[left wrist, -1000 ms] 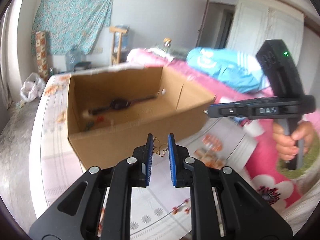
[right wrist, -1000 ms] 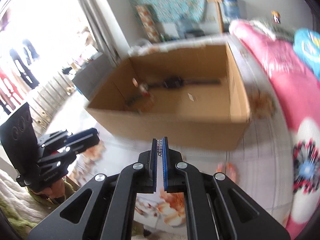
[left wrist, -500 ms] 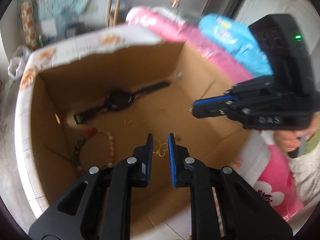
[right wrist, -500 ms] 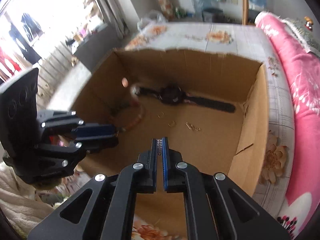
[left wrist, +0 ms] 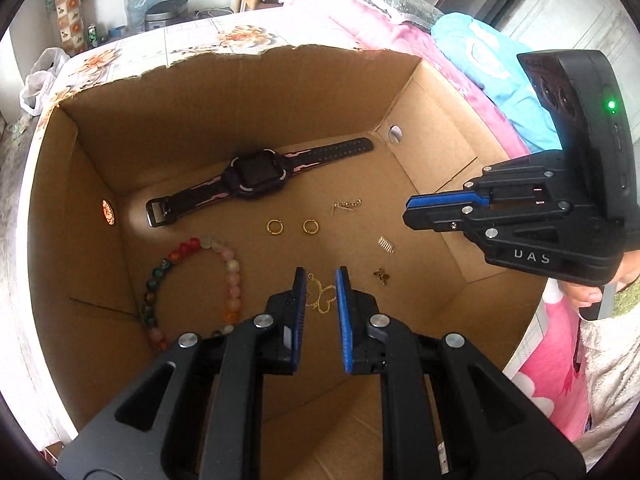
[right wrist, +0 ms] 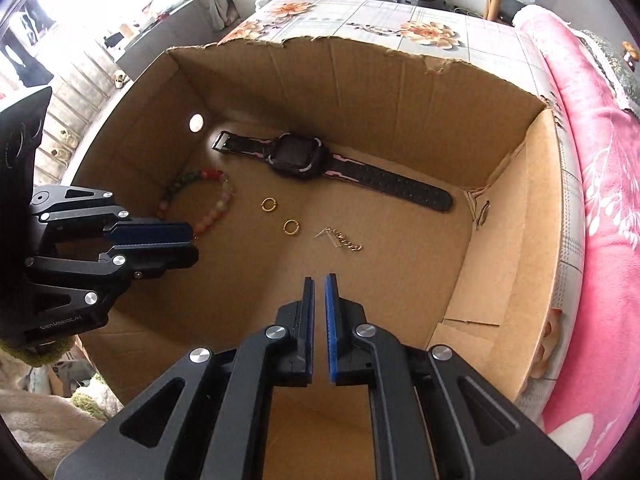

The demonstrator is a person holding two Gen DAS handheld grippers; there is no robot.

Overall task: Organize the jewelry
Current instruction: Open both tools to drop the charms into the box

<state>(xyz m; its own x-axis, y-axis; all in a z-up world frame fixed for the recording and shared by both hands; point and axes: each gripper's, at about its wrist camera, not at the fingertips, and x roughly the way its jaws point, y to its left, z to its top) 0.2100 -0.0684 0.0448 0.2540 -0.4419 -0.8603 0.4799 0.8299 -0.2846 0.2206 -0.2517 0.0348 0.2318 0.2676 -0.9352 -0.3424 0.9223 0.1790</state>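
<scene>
An open cardboard box (left wrist: 240, 60) (right wrist: 360, 46) holds a black and pink watch (left wrist: 256, 176) (right wrist: 298, 156), a coloured bead bracelet (left wrist: 232, 276) (right wrist: 216, 208), two gold hoops (left wrist: 275, 227) (right wrist: 269, 204) and a short chain (left wrist: 346, 205) (right wrist: 344, 240). My left gripper (left wrist: 320, 276) (right wrist: 194, 242) hangs over the box floor, shut on a gold butterfly charm (left wrist: 322, 298). My right gripper (right wrist: 319, 280) (left wrist: 408, 210) is inside the box too, shut with nothing showing between its pads. Just below its tips a small silver coil (left wrist: 386, 244) and a dark charm (left wrist: 382, 276) lie on the floor.
The box sits on a bed with a floral sheet (right wrist: 420, 28). A pink quilt (right wrist: 600, 200) runs along the right, with a blue bundle (left wrist: 492, 64) on it. A person's hand (left wrist: 592, 292) grips the right handle. A stool and containers stand beyond the bed.
Both grippers came from in front of the box to over its inside and tipped downward. The silver coil seen at the right gripper's tips is gone from them and now lies on the box floor.
</scene>
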